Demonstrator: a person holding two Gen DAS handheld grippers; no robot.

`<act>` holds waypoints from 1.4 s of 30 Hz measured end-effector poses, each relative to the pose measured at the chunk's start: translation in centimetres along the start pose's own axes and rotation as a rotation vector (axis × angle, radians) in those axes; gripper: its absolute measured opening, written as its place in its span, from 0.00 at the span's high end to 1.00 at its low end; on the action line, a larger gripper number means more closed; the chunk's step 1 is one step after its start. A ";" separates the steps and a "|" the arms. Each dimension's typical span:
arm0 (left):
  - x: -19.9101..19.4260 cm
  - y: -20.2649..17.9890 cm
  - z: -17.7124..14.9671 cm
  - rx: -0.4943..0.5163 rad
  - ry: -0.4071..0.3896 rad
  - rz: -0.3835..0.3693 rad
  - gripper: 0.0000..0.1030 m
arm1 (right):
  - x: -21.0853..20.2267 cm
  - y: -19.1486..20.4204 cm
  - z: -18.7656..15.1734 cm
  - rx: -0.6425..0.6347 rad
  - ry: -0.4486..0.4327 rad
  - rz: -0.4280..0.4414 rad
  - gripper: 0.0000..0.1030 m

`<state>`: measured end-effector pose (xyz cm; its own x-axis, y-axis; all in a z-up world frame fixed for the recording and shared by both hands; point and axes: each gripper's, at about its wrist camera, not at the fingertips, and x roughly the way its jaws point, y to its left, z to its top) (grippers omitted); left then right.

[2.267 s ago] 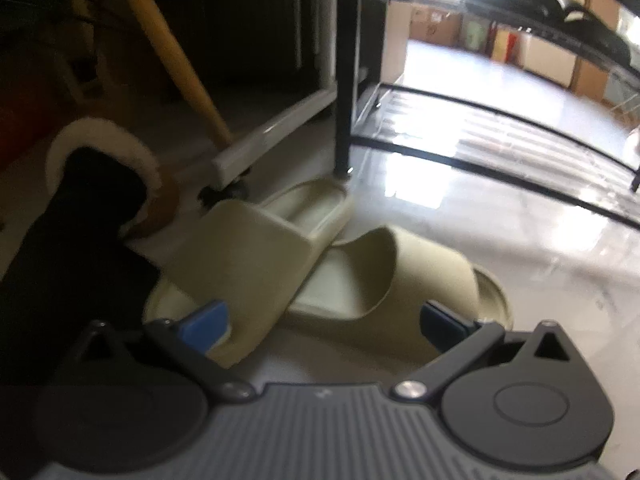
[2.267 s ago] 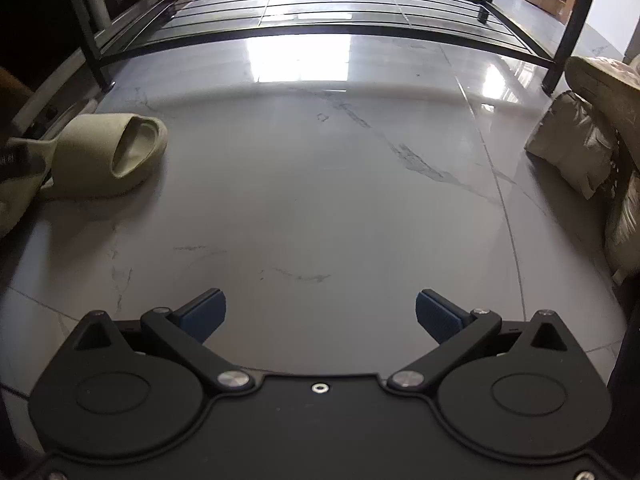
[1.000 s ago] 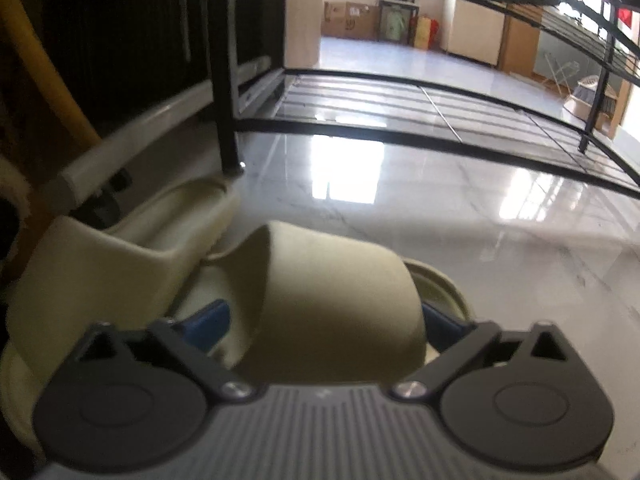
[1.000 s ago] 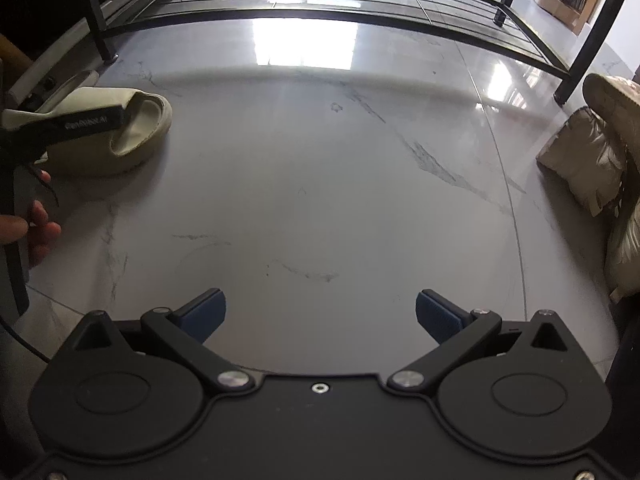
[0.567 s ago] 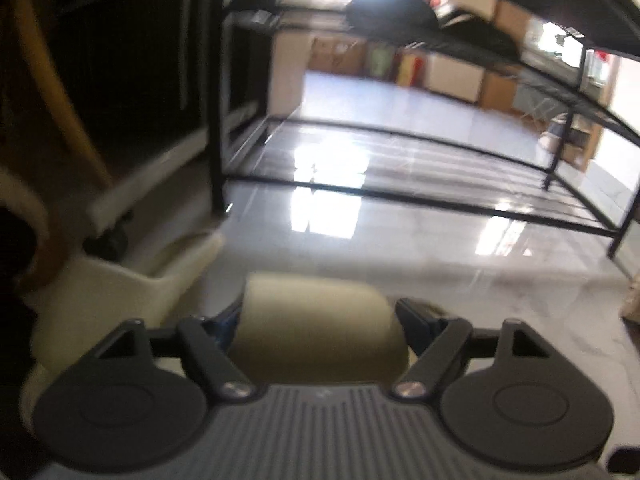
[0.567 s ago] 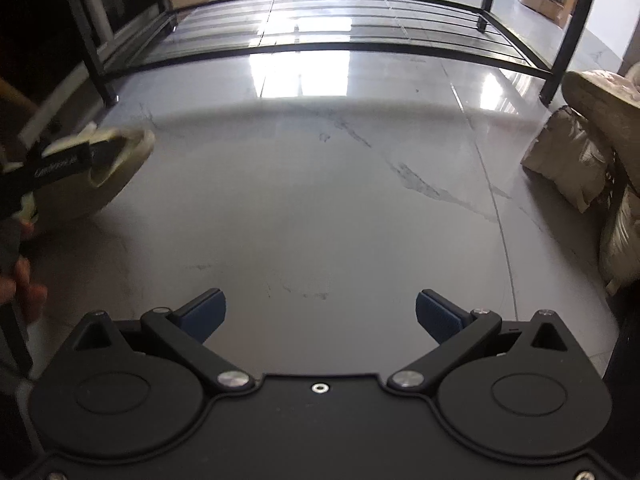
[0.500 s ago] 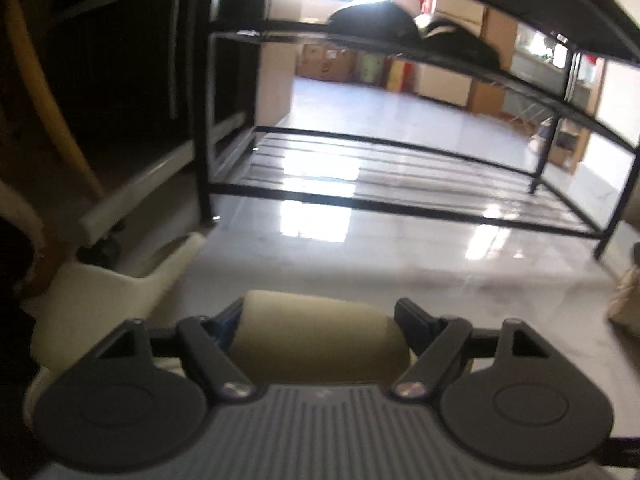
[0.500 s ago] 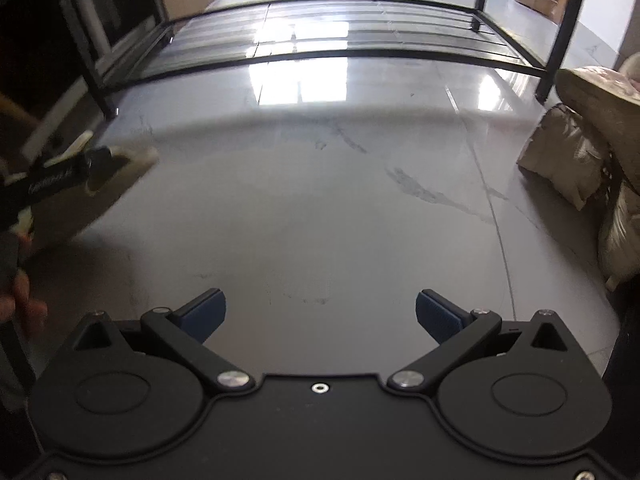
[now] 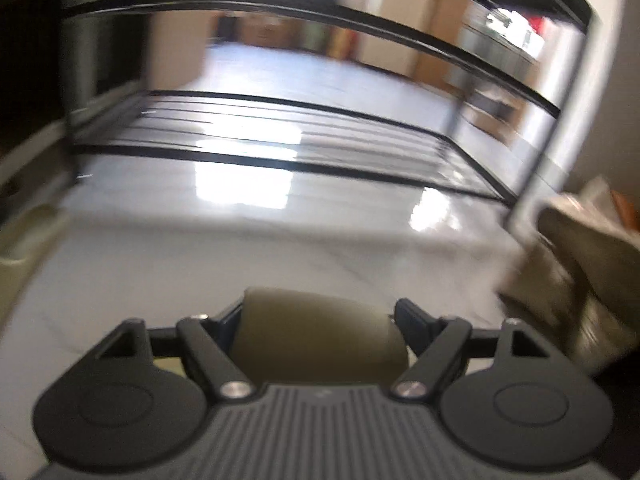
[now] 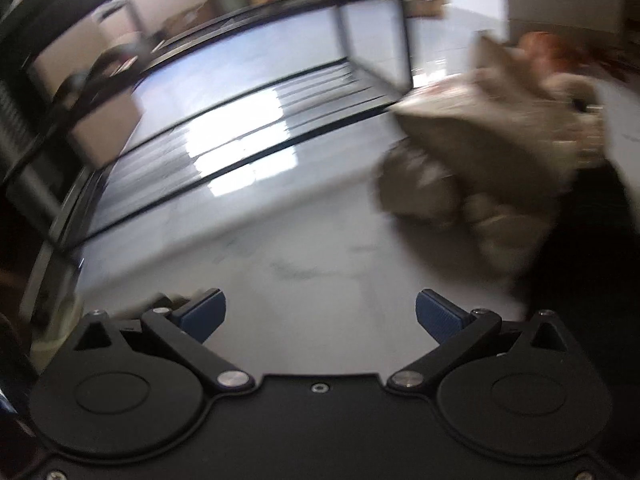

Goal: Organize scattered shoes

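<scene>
My left gripper (image 9: 318, 322) is shut on a beige foam slide sandal (image 9: 316, 338) and holds it off the floor, facing the black metal shoe rack (image 9: 280, 160). The second beige slide (image 9: 24, 232) lies on the floor at the far left. My right gripper (image 10: 320, 314) is open and empty above the pale floor. Beige padded shoes (image 10: 480, 160) lie at the right of the right wrist view, also in the left wrist view (image 9: 580, 264). Both views are blurred by motion.
The rack's low shelf (image 10: 240, 144) runs across the back; its right post (image 9: 548, 120) stands near the beige shoes. A cardboard box (image 10: 104, 128) sits behind the rack at left. Glossy marble floor (image 10: 300, 248) lies between me and the rack.
My left gripper has swung right with the slide, so the rack's right post and the beige shoes came into view. My right gripper has turned right, toward the beige shoes.
</scene>
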<state>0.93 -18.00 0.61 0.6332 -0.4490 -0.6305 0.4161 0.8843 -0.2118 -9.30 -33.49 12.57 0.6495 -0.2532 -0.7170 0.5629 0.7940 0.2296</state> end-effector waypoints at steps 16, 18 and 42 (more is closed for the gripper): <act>-4.1 2.0 -1.1 0.065 0.020 0.021 0.03 | 1.4 -2.6 -1.9 0.032 0.051 0.004 0.00; -5.4 4.4 -0.5 0.042 -0.009 0.063 0.03 | 1.9 -1.5 -2.0 -0.021 0.066 0.037 0.00; -8.3 17.1 -1.5 -0.118 -0.032 0.376 0.01 | 6.6 9.8 -7.8 -0.874 0.211 0.267 0.00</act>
<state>1.83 1.08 1.10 0.7482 -0.0933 -0.6569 0.0748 0.9956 -0.0561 -3.50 -23.09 4.90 0.5479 0.0346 -0.8358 -0.2305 0.9667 -0.1110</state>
